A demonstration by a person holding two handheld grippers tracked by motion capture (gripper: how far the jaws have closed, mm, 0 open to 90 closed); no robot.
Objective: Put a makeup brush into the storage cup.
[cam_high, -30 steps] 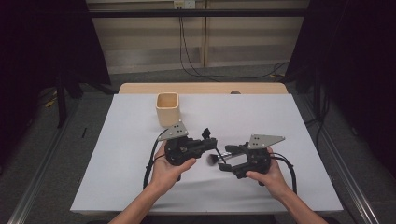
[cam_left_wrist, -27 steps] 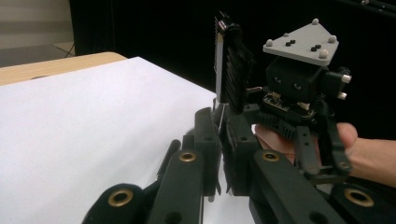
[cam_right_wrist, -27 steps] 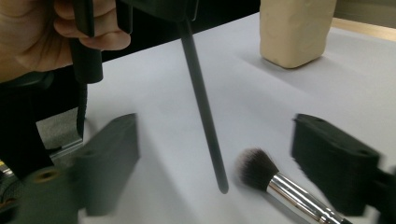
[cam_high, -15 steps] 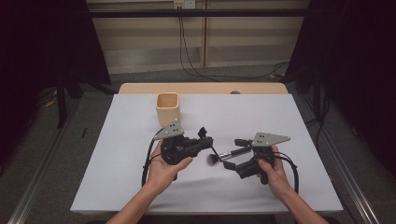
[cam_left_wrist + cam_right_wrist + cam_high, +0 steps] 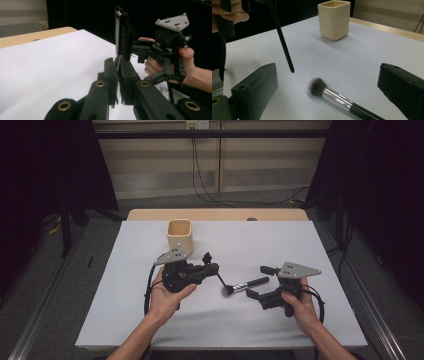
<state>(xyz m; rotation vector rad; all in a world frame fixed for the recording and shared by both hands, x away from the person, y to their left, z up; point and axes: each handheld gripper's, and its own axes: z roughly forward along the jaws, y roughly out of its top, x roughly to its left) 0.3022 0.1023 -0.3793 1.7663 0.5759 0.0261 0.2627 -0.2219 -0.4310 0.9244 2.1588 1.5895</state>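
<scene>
Our left claw [image 5: 212, 268] is clamped tight on a thin black brush [image 5: 123, 37], holding it above the table [image 5: 320, 250]. Our right claw [image 5: 257, 281], jaws just opened wide, straddles a makeup brush [image 5: 332, 96] lying flat near the cup [image 5: 179, 236].

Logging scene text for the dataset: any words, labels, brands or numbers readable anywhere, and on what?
None readable.
The cream cup is plain.
The makeup brush lying on the white table cover shows no print on its ferrule or handle.
The thin brush in the left gripper shows no lettering.
The grey plate on the right gripper carries screws, no marks.
</scene>
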